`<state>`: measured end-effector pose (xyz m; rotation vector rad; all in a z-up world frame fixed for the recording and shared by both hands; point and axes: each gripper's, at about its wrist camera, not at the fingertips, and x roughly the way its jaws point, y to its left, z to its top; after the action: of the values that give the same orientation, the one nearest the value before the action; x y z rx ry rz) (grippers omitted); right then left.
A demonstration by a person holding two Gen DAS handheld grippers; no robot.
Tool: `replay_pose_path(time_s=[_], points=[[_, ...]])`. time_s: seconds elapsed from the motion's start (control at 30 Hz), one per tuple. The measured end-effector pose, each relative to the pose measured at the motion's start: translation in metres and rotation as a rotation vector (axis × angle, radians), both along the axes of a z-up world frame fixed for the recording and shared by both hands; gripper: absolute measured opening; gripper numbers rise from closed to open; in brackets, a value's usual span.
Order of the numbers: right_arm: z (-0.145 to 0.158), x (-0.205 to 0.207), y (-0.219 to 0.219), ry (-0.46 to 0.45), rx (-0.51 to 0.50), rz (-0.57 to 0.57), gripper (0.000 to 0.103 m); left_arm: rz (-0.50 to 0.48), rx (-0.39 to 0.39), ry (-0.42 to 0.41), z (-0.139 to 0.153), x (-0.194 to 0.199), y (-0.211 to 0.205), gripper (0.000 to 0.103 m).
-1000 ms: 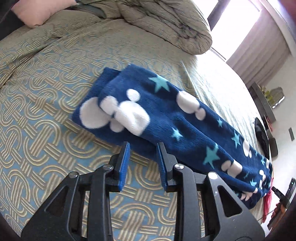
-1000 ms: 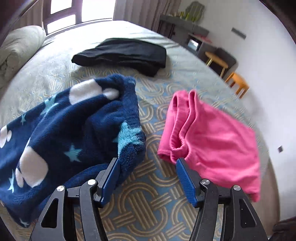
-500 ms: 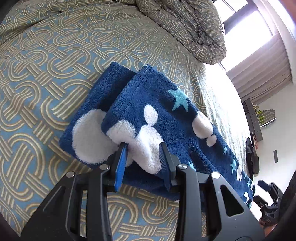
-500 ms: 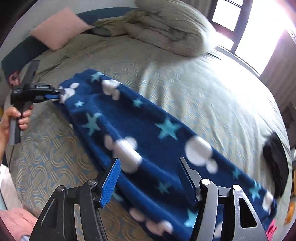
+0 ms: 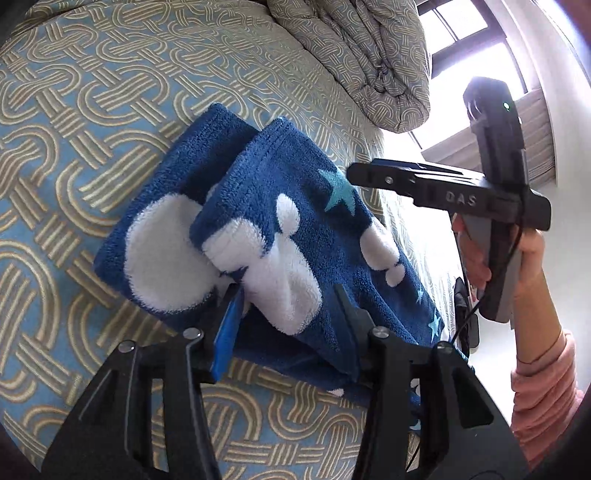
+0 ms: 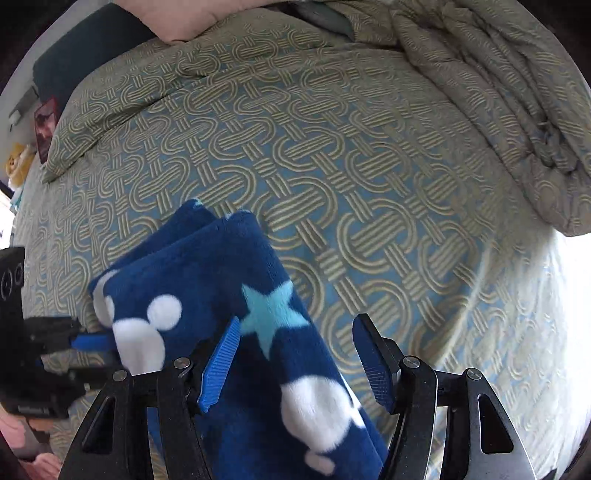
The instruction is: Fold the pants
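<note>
The navy fleece pants [image 5: 295, 206] with white mouse shapes and teal stars lie lengthwise on the patterned bed, two cuff ends side by side. My left gripper [image 5: 288, 314] is open with its jaws astride the near edge of the upper cuff, fabric between the pads. My right gripper [image 6: 295, 358] is open above the far edge of the same cuff end [image 6: 207, 295], the teal star between its fingers. The right gripper also shows in the left wrist view [image 5: 369, 175], held by a hand in a pink sleeve. The left gripper shows at the left of the right wrist view [image 6: 92, 341].
The bedspread [image 6: 332, 166] has a looped rope pattern. A bunched duvet [image 5: 369, 55] lies at the far side by the window. A pink pillow [image 6: 192, 18] and dark headboard sit at the bed's head.
My left gripper moved in until the cuff edge sits between its jaws. My right gripper swung from the pants' middle to this cuff end and stands over it, still open.
</note>
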<state>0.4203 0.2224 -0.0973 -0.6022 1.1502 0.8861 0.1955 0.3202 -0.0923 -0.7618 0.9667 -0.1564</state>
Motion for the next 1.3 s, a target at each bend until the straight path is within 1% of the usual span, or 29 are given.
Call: replay_pose_path(time_s=[0.1,0.17,0.23,0.37,0.5,0.6,0.63,0.67,0.7,0.73,0.77,0.8,0.83,0.87,0.93,1.0,1.07,1.13,1.17,1.23,1.27,1.3], points=[[-0.015,0.0,0.012,0.054,0.021,0.026,0.065,-0.004,0.001,0.003,-0.002,0.006,-0.001,0.049],[-0.023,0.001,0.017,0.082,0.021,0.028,0.065,0.006,-0.012,0.004,-0.004,0.007,0.0,0.049],[-0.03,0.003,0.019,0.091,0.013,0.021,0.065,0.019,-0.037,0.002,-0.007,0.006,0.004,0.049],[-0.034,0.007,0.015,0.127,0.03,0.001,0.066,0.05,-0.086,-0.008,-0.007,0.001,0.012,0.048],[-0.031,0.013,0.012,0.144,0.07,-0.01,0.067,0.067,-0.062,-0.02,0.001,0.0,0.016,0.048],[-0.026,0.018,0.015,0.162,0.098,0.004,0.068,0.087,-0.059,-0.016,0.001,0.001,0.02,0.048],[-0.027,0.019,0.019,0.16,0.095,0.01,0.071,0.094,-0.058,-0.01,-0.001,0.002,0.02,0.046],[-0.029,0.021,0.024,0.155,0.085,0.011,0.072,0.103,-0.058,0.001,-0.004,0.004,0.021,0.041],[-0.033,0.024,0.029,0.154,0.076,0.008,0.072,0.107,-0.058,0.014,-0.008,0.005,0.022,0.021],[-0.036,0.027,0.032,0.161,0.072,0.002,0.071,0.098,-0.059,0.027,-0.011,0.008,0.021,0.008],[-0.04,0.028,0.034,0.172,0.074,-0.006,0.048,0.097,-0.063,0.035,-0.014,0.009,0.022,0.008],[-0.041,0.028,0.034,0.186,0.089,-0.012,0.02,0.108,-0.072,0.027,-0.015,0.006,0.022,0.007],[-0.042,0.029,0.035,0.205,0.098,-0.022,0.005,0.113,-0.079,0.011,-0.012,0.003,0.023,0.007],[-0.038,0.027,0.034,0.182,0.122,-0.039,0.004,0.119,-0.075,-0.01,-0.007,0.0,0.022,0.007],[-0.025,0.018,0.027,0.141,0.175,-0.022,0.004,0.126,-0.079,-0.045,0.004,-0.008,0.021,0.007],[-0.006,0.011,0.02,0.136,0.23,0.003,0.004,0.128,-0.092,-0.086,0.019,-0.016,0.02,0.007],[0.012,0.005,0.016,0.129,0.271,0.024,0.004,0.133,-0.075,-0.132,0.036,-0.027,0.018,0.007],[0.025,0.0,0.019,0.117,0.294,0.05,0.004,0.15,-0.04,-0.175,0.051,-0.039,0.018,0.007],[0.029,-0.002,0.022,0.116,0.305,0.062,0.004,0.167,-0.011,-0.19,0.059,-0.044,0.02,0.007],[0.032,-0.008,0.038,0.12,0.323,0.083,0.004,0.175,0.039,-0.206,0.065,-0.05,0.025,0.007],[0.032,-0.009,0.043,0.122,0.325,0.091,0.004,0.167,0.067,-0.199,0.064,-0.05,0.026,0.007],[0.029,-0.011,0.051,0.13,0.324,0.096,0.004,0.173,0.09,-0.173,0.059,-0.049,0.03,0.007]])
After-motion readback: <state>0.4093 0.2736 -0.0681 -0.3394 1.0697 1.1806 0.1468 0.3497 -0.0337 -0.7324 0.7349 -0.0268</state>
